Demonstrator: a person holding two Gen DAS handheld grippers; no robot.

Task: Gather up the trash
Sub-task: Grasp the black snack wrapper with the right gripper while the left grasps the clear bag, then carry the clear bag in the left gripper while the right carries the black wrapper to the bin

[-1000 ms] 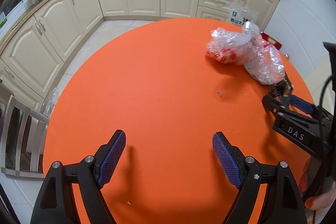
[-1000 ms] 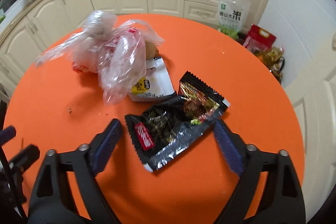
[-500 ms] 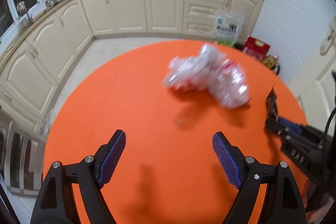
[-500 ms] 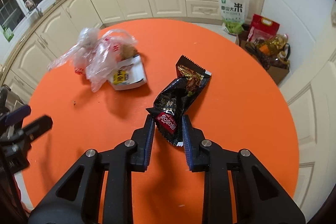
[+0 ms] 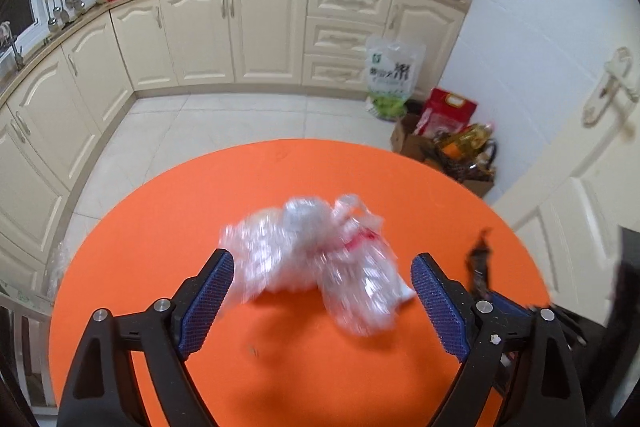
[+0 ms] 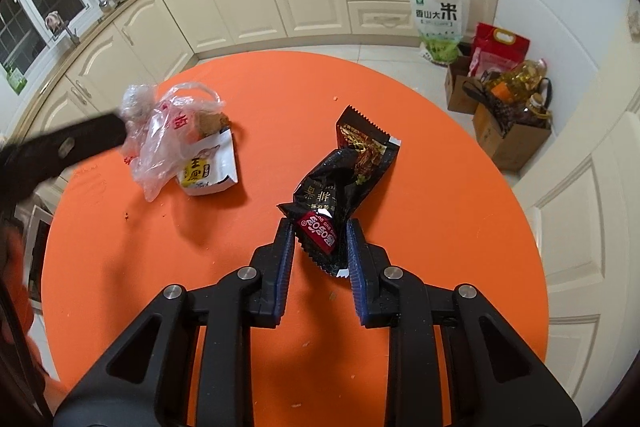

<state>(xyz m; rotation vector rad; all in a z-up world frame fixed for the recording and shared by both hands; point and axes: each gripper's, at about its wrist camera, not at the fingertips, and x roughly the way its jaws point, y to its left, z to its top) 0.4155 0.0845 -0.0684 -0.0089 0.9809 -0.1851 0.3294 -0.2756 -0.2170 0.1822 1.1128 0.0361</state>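
Observation:
My right gripper [image 6: 320,239] is shut on a black snack wrapper [image 6: 340,183] and holds it above the orange round table [image 6: 280,95]. A crumpled clear plastic bag [image 6: 168,131] lies at the table's left with a white and yellow packet [image 6: 208,167] beside it. My left gripper [image 5: 320,291] is open, with the clear plastic bag [image 5: 320,259] between its pads [image 5: 208,303], blurred by motion. The black wrapper [image 5: 480,267] shows edge-on at the right in the left wrist view. A left gripper finger [image 6: 60,151] reaches the bag in the right wrist view.
Cream kitchen cabinets [image 5: 240,35] curve around the far side. A rice bag [image 6: 440,23], a red bag [image 6: 500,47] and cardboard boxes with oil bottles [image 6: 516,107] stand on the floor at the right. A white door [image 5: 580,187] is at the far right. Crumbs dot the table.
My right gripper closed on the black wrapper and lifted it. My left gripper moved forward to the clear plastic bag, which now lies between its open fingers.

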